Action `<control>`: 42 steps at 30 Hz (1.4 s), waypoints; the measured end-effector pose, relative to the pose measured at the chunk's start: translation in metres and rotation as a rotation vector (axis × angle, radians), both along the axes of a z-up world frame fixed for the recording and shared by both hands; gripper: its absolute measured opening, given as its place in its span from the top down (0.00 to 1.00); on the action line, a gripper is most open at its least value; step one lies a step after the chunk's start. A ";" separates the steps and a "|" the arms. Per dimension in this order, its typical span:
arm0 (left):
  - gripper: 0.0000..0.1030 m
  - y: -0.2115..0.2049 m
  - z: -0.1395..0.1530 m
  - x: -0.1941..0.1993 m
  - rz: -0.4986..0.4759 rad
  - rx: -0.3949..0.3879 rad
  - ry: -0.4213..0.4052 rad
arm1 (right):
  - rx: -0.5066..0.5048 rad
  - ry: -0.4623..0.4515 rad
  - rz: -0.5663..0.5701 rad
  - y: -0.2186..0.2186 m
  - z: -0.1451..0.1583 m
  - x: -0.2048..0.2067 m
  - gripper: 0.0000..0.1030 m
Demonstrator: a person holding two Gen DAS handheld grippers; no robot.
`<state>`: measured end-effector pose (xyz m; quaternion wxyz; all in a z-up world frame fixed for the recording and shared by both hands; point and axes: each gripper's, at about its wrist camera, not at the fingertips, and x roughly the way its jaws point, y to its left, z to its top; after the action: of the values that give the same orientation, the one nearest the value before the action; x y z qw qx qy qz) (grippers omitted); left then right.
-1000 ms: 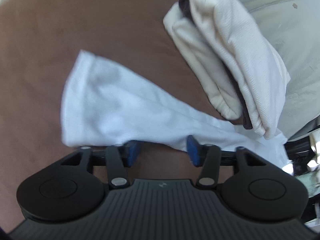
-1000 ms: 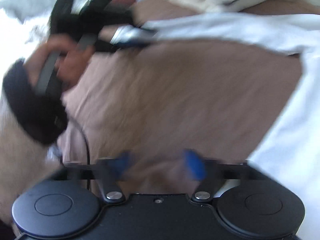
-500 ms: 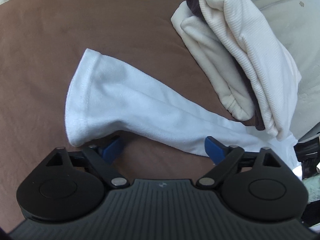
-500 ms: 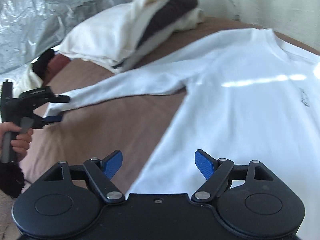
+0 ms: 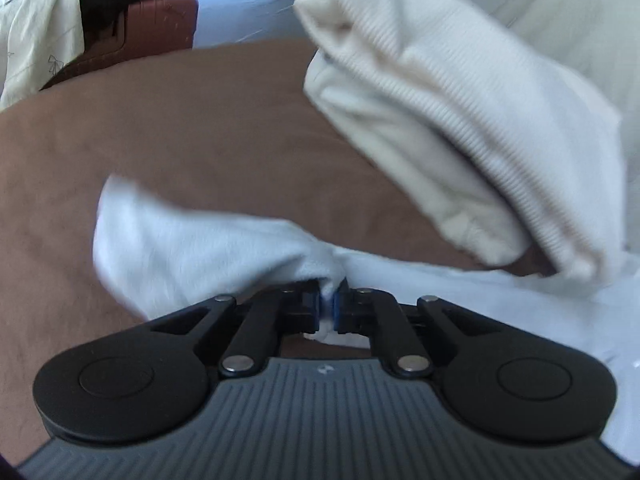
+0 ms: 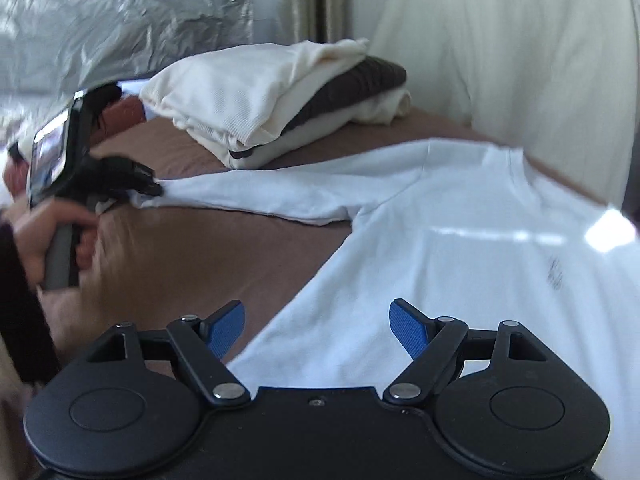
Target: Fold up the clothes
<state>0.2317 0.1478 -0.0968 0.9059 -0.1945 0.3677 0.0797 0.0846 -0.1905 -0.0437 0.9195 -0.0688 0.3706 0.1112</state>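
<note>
A white long-sleeved shirt (image 6: 472,256) lies spread on the brown bed cover (image 6: 200,256), one sleeve (image 6: 272,192) stretched out to the left. My left gripper (image 5: 329,308) is shut on that sleeve (image 5: 192,248) near its cuff, with white cloth bunched between the blue pads. From the right wrist view the left gripper (image 6: 154,190) shows at the sleeve's end, held by a hand (image 6: 48,236). My right gripper (image 6: 318,326) hangs open over the shirt's lower left edge, nothing between its fingers.
A stack of folded clothes (image 6: 280,100), cream with one dark piece, sits at the back of the bed beside the sleeve (image 5: 460,120). A pale cushioned headboard (image 6: 500,48) rises at the right. Silver foil sheeting (image 6: 120,20) hangs behind. A brown case (image 5: 160,20) stands beyond the bed.
My left gripper has closed on the sleeve and gathered the cloth; half a second ago it stood open around it. The right gripper has drifted slightly closer to the shirt, still open.
</note>
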 end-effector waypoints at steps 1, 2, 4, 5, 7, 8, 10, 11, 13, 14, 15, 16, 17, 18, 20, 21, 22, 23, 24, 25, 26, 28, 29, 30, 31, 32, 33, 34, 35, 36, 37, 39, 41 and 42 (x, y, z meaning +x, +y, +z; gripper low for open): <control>0.95 0.000 0.008 -0.005 -0.017 -0.005 -0.022 | -0.022 -0.015 0.005 -0.002 0.002 -0.001 0.19; 0.95 -0.001 0.016 -0.011 -0.034 -0.011 -0.044 | -0.044 -0.029 0.008 -0.004 0.004 -0.002 0.19; 0.95 -0.006 0.034 -0.027 -0.095 -0.053 -0.107 | -0.059 -0.048 0.000 -0.014 0.006 -0.002 0.19; 0.95 -0.010 0.043 -0.035 -0.130 -0.070 -0.143 | -0.058 -0.049 -0.013 -0.019 0.007 -0.001 0.19; 0.95 -0.022 0.062 -0.052 -0.218 -0.095 -0.220 | -0.046 -0.044 -0.047 -0.035 0.006 0.001 0.19; 0.95 -0.032 0.072 -0.059 -0.268 -0.108 -0.264 | -0.039 -0.041 -0.065 -0.043 0.004 0.002 0.19; 0.95 -0.057 0.092 -0.073 -0.373 -0.124 -0.347 | -0.037 -0.036 -0.105 -0.062 -0.001 0.001 0.19; 0.95 -0.073 0.102 -0.080 -0.428 -0.123 -0.383 | -0.036 -0.034 -0.125 -0.071 -0.003 0.001 0.19; 0.95 -0.112 0.121 -0.095 -0.523 -0.122 -0.431 | -0.030 -0.006 -0.199 -0.086 -0.007 -0.002 0.19; 0.95 -0.136 0.128 -0.104 -0.575 -0.114 -0.446 | -0.027 0.008 -0.237 -0.093 -0.009 -0.003 0.19; 0.95 -0.162 0.133 -0.111 -0.646 -0.117 -0.452 | 0.001 0.013 -0.276 -0.097 -0.008 -0.008 0.19; 0.95 -0.186 0.131 -0.113 -0.725 -0.156 -0.435 | 0.054 0.002 -0.284 -0.099 -0.005 -0.015 0.19; 0.93 -0.210 0.130 -0.115 -0.804 -0.195 -0.418 | 0.098 -0.010 -0.269 -0.100 -0.004 -0.022 0.19; 0.86 -0.234 0.128 -0.118 -0.883 -0.234 -0.399 | 0.117 -0.026 -0.239 -0.098 -0.005 -0.028 0.19; 0.52 -0.277 0.115 -0.121 -1.071 -0.317 -0.342 | 0.149 -0.062 -0.175 -0.094 -0.007 -0.040 0.19; 0.48 -0.292 0.104 -0.125 -1.133 -0.318 -0.285 | 0.148 -0.061 -0.159 -0.094 -0.010 -0.044 0.19; 0.48 -0.297 0.093 -0.127 -1.134 -0.288 -0.241 | 0.147 -0.047 -0.158 -0.097 -0.015 -0.046 0.19; 0.48 -0.294 0.083 -0.127 -1.119 -0.262 -0.230 | 0.152 -0.030 -0.171 -0.101 -0.019 -0.049 0.19; 0.48 -0.291 0.073 -0.126 -1.103 -0.236 -0.219 | 0.160 -0.010 -0.195 -0.106 -0.023 -0.051 0.19; 0.48 -0.282 0.065 -0.122 -1.074 -0.222 -0.206 | 0.169 0.011 -0.221 -0.112 -0.028 -0.054 0.19; 0.47 -0.270 0.058 -0.112 -1.027 -0.203 -0.183 | 0.180 0.018 -0.245 -0.119 -0.030 -0.057 0.19; 0.47 -0.245 0.045 -0.093 -0.933 -0.164 -0.136 | 0.195 0.027 -0.296 -0.133 -0.034 -0.061 0.19; 0.47 -0.233 0.038 -0.083 -0.886 -0.145 -0.113 | 0.200 0.032 -0.324 -0.141 -0.036 -0.062 0.19; 0.47 -0.221 0.031 -0.074 -0.839 -0.126 -0.090 | 0.204 0.037 -0.353 -0.148 -0.037 -0.062 0.19; 0.47 -0.209 0.025 -0.064 -0.792 -0.106 -0.068 | 0.211 0.036 -0.379 -0.155 -0.038 -0.062 0.19; 0.47 -0.197 0.018 -0.054 -0.746 -0.088 -0.045 | 0.218 0.033 -0.404 -0.161 -0.038 -0.063 0.19; 0.47 -0.191 0.014 -0.051 -0.734 -0.079 -0.037 | 0.220 0.028 -0.425 -0.165 -0.038 -0.063 0.19; 0.47 -0.185 0.010 -0.048 -0.721 -0.070 -0.029 | 0.212 0.019 -0.444 -0.170 -0.036 -0.062 0.19; 0.47 -0.179 0.006 -0.045 -0.710 -0.061 -0.021 | 0.193 0.009 -0.455 -0.174 -0.033 -0.061 0.19; 0.47 -0.178 0.004 -0.044 -0.713 -0.068 -0.016 | 0.173 0.003 -0.456 -0.177 -0.031 -0.059 0.19; 0.47 -0.178 0.001 -0.043 -0.717 -0.075 -0.011 | 0.153 -0.003 -0.456 -0.180 -0.028 -0.058 0.19; 0.46 -0.181 -0.003 -0.042 -0.735 -0.090 -0.014 | 0.124 -0.003 -0.470 -0.188 -0.027 -0.056 0.19; 0.46 -0.186 -0.003 -0.042 -0.757 -0.087 -0.032 | 0.102 -0.002 -0.493 -0.197 -0.027 -0.055 0.19; 0.46 -0.190 -0.002 -0.044 -0.770 -0.075 -0.049 | 0.109 0.003 -0.512 -0.202 -0.028 -0.056 0.19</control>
<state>0.1876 -0.0422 -0.0986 0.8702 -0.0771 0.3949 -0.2845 0.0290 -0.3929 -0.0715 0.9196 0.0770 0.3707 -0.1051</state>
